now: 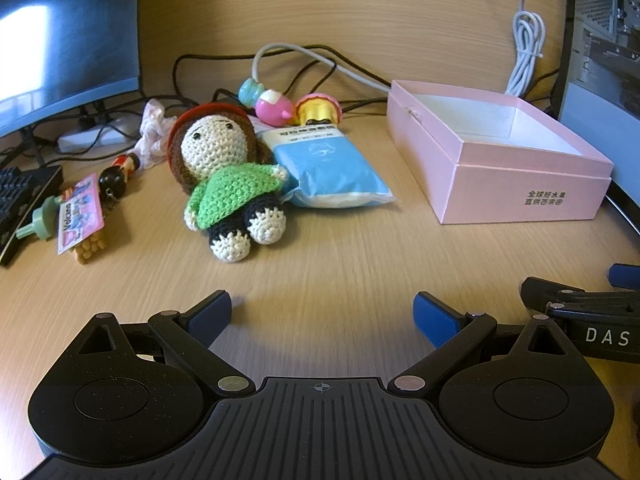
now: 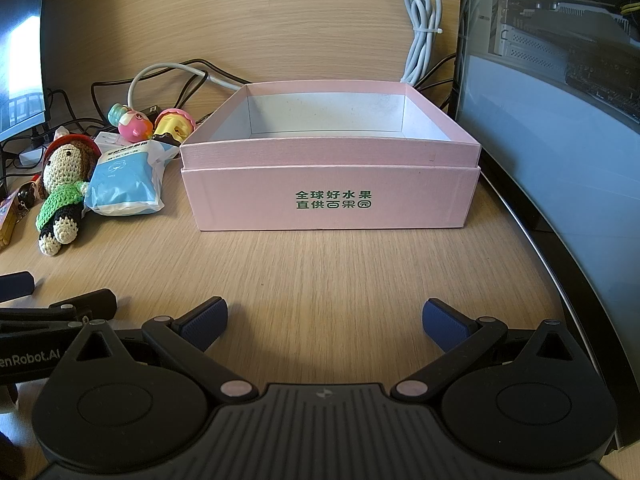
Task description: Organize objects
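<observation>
Two grippers, left [image 1: 322,312] and right [image 2: 325,318], fingers spread wide, holding nothing; crochet doll [image 1: 224,176] lies feet toward the camera; pink box [image 2: 328,176] holds nothing.

Left gripper [image 1: 322,314] spread wide over wooden desk [image 1: 340,256]; crochet doll [image 1: 224,176] at eleven o'clock, pink box [image 1: 504,152] at two.
</observation>
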A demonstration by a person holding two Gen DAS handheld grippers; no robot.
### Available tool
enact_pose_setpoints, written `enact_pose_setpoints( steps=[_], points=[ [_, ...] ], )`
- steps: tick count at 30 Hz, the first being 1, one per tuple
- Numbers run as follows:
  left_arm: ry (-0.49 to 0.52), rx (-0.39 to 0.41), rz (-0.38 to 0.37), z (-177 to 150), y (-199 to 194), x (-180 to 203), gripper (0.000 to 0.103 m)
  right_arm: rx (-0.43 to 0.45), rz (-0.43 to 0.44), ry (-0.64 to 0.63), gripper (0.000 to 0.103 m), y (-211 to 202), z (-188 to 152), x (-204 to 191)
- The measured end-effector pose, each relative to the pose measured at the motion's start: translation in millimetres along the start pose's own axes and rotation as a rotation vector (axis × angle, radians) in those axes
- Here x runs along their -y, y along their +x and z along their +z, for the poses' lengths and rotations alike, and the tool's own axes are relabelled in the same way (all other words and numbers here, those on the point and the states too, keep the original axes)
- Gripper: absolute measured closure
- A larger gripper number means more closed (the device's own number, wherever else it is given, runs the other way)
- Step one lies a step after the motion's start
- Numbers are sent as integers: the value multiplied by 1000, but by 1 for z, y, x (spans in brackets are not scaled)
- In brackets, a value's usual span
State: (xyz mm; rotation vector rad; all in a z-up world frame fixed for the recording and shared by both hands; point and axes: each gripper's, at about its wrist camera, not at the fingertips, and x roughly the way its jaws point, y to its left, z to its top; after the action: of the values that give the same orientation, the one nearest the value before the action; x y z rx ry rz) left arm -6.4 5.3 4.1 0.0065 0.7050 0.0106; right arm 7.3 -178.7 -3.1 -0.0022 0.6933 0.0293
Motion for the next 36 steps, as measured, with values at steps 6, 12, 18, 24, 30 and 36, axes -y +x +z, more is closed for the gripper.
enact_pose_setpoints(
  steps=[6,12,18,24,30,36],
  points=[
    [-200,36,34,30,-14,-49,6,0,0,1,0,0,0,0],
    [-338,-73,24,87,45,-95,7,0,0,0,0,0,0,-2],
    [-273,-131,24,101,86,-91,15,0,0,1,0,0,0,-3],
    [-245,-164,-15,102,85,-86,40,0,2,2,0,-1,0,-2],
    [-280,-155,-80,70,32,-102,41,-74,13,-12,0,1,12,-2],
    [-271,-145,-101,27,-35,-135,41,-89,5,-10,0,-7,4,-4]
  ],
)
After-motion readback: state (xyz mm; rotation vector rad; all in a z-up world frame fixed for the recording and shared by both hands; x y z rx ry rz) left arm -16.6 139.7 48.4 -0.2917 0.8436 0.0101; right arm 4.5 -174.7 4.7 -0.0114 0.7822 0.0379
